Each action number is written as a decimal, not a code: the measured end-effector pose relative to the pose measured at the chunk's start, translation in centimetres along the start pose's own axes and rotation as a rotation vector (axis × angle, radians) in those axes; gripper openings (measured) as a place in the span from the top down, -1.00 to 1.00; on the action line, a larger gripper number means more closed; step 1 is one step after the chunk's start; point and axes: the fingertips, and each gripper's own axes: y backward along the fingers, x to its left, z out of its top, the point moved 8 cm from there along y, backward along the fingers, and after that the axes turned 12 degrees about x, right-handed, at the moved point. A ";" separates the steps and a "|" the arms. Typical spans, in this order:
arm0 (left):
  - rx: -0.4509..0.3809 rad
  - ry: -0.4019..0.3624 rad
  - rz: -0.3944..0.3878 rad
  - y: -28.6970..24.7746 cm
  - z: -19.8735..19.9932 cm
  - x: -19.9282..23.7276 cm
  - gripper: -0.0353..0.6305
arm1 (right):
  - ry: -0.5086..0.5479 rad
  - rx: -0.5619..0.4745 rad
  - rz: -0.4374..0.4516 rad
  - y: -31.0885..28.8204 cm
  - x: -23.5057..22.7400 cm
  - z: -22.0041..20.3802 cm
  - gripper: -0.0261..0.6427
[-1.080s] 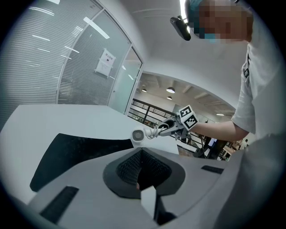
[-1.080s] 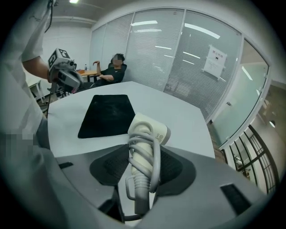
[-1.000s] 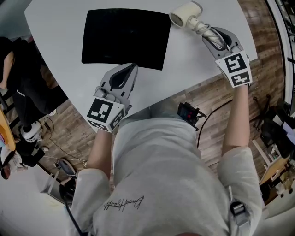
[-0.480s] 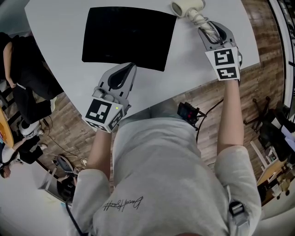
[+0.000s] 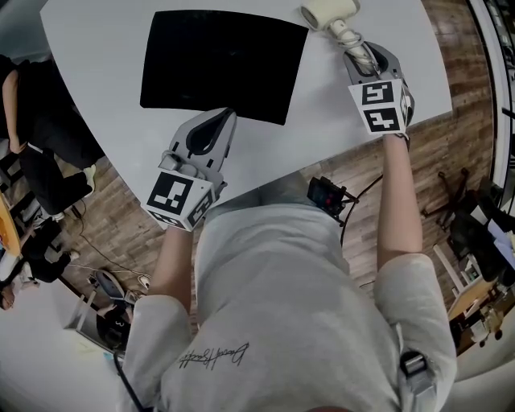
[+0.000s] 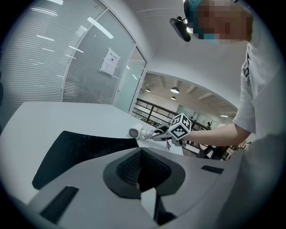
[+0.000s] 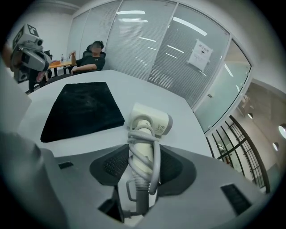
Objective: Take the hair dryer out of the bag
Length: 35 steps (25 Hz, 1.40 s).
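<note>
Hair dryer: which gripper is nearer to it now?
Right. The right gripper grips the hair dryer by its handle; the left gripper sits by the black bag, well away.

Pale grey T-shirt (image 5: 273,306); grey tongs (image 5: 228,117) carry checkered marker cubes (image 5: 179,197).

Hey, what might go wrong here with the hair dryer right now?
The right tool grips the hair dryer over its wrapped cord, so it could slip or twist in the grip. A loose loop of that cord hangs near the jaws and might snag on release.
</note>
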 end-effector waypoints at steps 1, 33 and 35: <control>0.001 0.000 -0.001 0.0 0.0 0.0 0.86 | -0.003 0.013 0.001 -0.2 0.0 -0.1 0.30; -0.019 0.012 0.026 0.3 -0.2 -0.3 0.86 | -0.030 0.062 0.000 -1.4 -0.6 -1.9 0.14; -0.022 0.008 0.026 0.4 -0.1 -0.5 0.86 | -0.035 0.054 0.000 -1.0 -0.8 -1.9 0.13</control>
